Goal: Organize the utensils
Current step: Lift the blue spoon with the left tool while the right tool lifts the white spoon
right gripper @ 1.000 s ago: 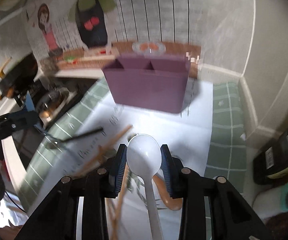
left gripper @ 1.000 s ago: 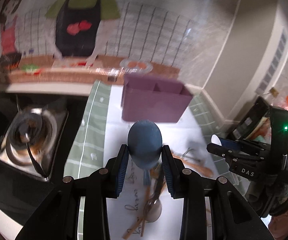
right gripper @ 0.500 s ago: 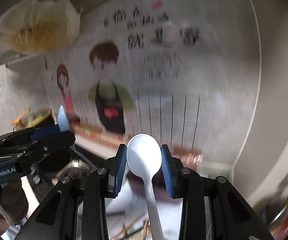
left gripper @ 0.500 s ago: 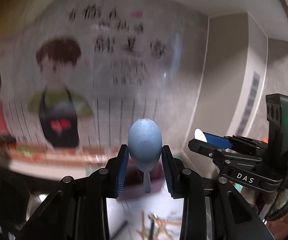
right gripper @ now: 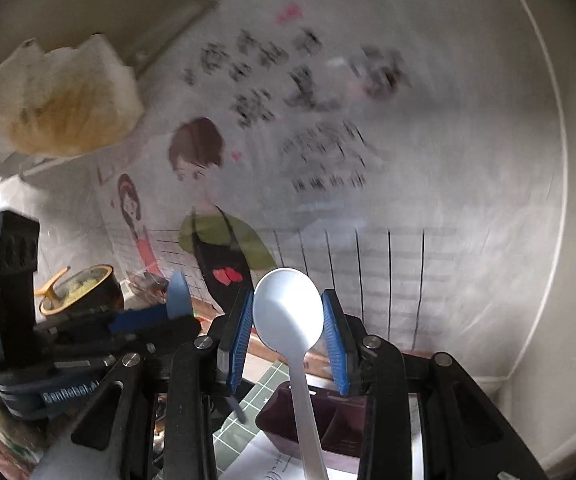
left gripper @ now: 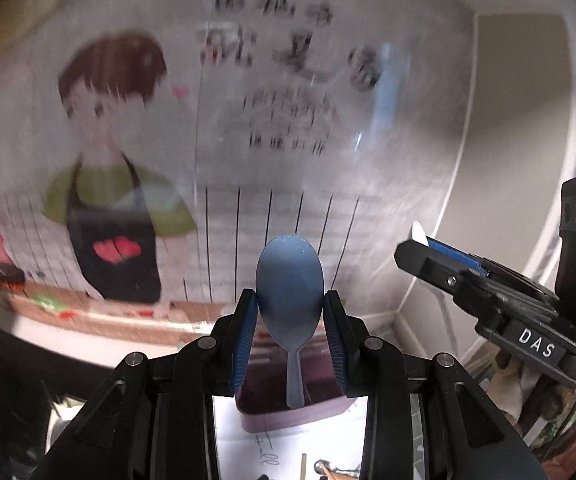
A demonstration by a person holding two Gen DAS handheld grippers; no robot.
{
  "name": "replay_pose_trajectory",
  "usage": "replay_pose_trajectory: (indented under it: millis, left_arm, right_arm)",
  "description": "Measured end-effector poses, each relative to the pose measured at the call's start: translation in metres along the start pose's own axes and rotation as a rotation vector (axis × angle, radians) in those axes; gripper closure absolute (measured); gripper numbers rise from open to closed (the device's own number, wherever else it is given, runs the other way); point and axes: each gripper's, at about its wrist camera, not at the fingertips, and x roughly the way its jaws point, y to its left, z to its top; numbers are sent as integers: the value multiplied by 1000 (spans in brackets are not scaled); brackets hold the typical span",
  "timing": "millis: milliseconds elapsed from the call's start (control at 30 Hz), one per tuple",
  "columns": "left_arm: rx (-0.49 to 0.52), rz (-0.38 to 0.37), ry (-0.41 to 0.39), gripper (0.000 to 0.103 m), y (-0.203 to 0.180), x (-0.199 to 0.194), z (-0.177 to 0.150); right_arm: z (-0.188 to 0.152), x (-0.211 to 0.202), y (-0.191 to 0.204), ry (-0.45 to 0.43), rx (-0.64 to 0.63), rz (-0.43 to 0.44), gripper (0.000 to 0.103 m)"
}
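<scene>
2 spoons: blue spoon [left gripper: 289, 280], white spoon [right gripper: 288, 312]

Home kitchen: pan [right gripper: 82, 288] on stove, cooking-cartoon wall poster [left gripper: 136, 184].

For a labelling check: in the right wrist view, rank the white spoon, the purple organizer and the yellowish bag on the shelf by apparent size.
1. yellowish bag: largest in the picture.
2. white spoon, bowl plus handle, though it sits nearest the camera, which inflates it.
3. purple organizer, mostly hidden behind the fingers, so unsure against the spoon.
</scene>
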Motion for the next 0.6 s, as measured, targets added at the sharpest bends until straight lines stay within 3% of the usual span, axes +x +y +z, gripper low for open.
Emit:
replay_pose_trajectory:
  millis: [267,500,600]
  left_arm:
    - [-36,-6,128,68,14,83,-33]
    - [-72,-3,225,68,27,130,-64]
    - [-85,0,259,61,31,142,-77]
  right_arm:
    - [-45,69,-63,94,137,56,71]
    - [-87,115,-94,165,197,39,71]
    - [-101,125,-98,176,182,14,69]
